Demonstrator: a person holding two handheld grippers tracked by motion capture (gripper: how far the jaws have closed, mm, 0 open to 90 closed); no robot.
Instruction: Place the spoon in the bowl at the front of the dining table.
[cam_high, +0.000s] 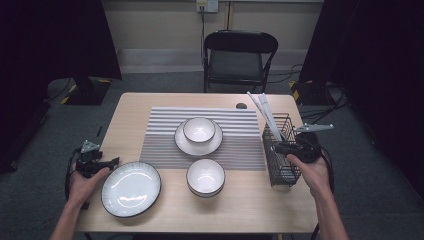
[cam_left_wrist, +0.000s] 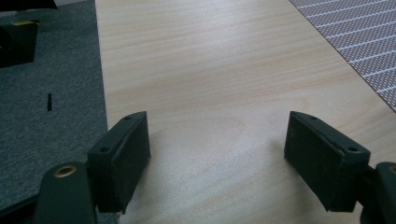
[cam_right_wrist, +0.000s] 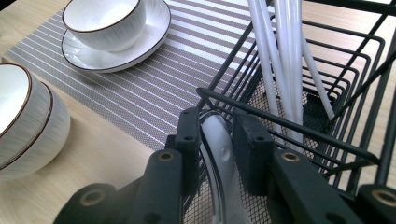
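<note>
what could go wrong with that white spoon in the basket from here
The right tongs clamp a white spoon close against the wire basket rim, so lifting at an angle could snag a wire and tip the basket. The spoon looks smooth and glossy, so it might slip from the pads. The white chopsticks lean right beside it and could be knocked on the way out.

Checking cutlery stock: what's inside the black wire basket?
Wire basket holds long white chopsticks, plus a white spoon gripped by the right tool. The spoon's lower end is hidden.
</note>
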